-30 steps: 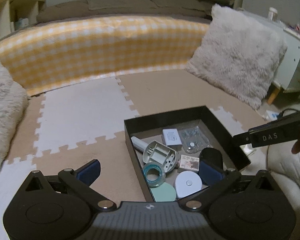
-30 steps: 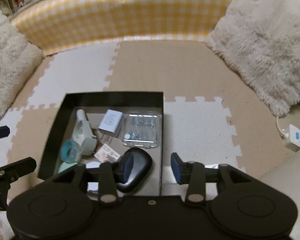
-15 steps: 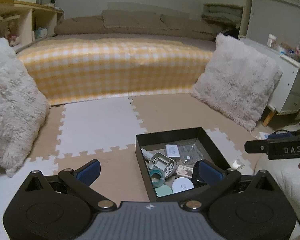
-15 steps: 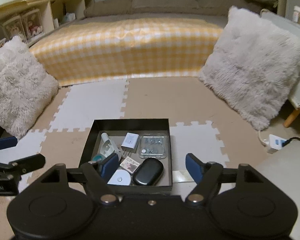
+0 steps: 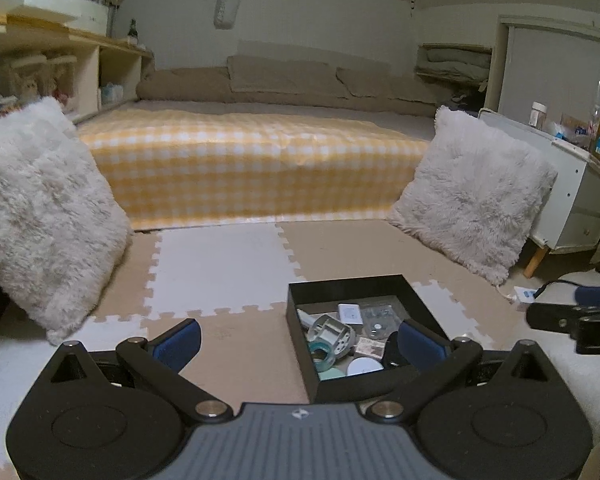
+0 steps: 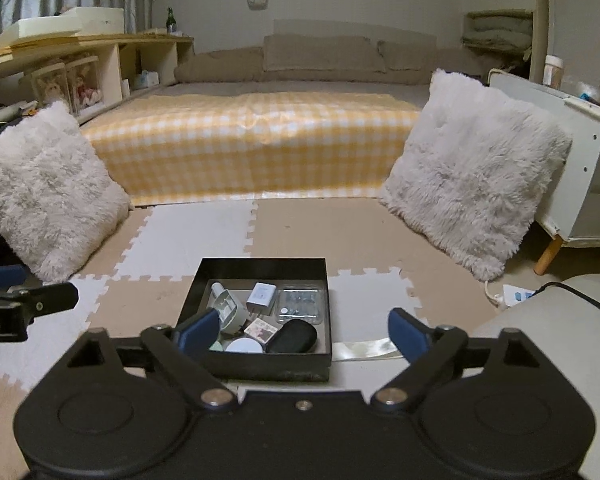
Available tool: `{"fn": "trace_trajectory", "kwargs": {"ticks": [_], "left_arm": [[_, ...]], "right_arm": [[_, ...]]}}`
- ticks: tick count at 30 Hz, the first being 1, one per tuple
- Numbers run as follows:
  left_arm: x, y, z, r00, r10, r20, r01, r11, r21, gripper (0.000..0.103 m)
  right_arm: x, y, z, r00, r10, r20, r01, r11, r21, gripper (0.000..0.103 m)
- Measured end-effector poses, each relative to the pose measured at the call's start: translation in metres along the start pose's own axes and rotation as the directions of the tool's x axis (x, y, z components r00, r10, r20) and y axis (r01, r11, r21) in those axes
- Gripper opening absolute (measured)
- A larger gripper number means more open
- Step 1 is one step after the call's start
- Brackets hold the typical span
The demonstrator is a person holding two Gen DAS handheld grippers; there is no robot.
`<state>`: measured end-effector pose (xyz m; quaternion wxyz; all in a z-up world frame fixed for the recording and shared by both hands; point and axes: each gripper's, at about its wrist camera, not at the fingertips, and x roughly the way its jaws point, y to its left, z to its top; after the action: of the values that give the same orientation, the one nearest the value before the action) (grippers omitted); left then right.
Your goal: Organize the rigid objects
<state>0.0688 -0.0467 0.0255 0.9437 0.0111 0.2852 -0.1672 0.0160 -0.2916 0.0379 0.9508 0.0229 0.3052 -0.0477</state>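
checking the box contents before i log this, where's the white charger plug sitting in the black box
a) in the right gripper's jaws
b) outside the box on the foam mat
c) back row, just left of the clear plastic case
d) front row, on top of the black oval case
c: the white charger plug lies at the back of the black box, just left of the clear plastic case; the black oval case sits nearer the front.

Home bedroom — bed, fluffy pillows, foam mats

- Box: black.
- Charger in it: white.
- Case in it: black.
- Bed cover beyond the jaws: yellow-and-white check.
- Floor mat: beige and white tiles.
- Cushions: fluffy off-white.
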Motion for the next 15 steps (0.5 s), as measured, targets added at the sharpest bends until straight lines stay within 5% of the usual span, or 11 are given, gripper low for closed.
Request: {"fn": "trace_trajectory", "kwargs": {"ticks": [15], "left_arm": [[-0.023,0.003,-0.026,0.997,0.047,0.061,-0.048,0.999,0.016,0.103]], "right_arm": [[-0.033,0.009,-0.019,0.989,-0.036,0.144,0.045,0.998,-0.054,0.103]]}}
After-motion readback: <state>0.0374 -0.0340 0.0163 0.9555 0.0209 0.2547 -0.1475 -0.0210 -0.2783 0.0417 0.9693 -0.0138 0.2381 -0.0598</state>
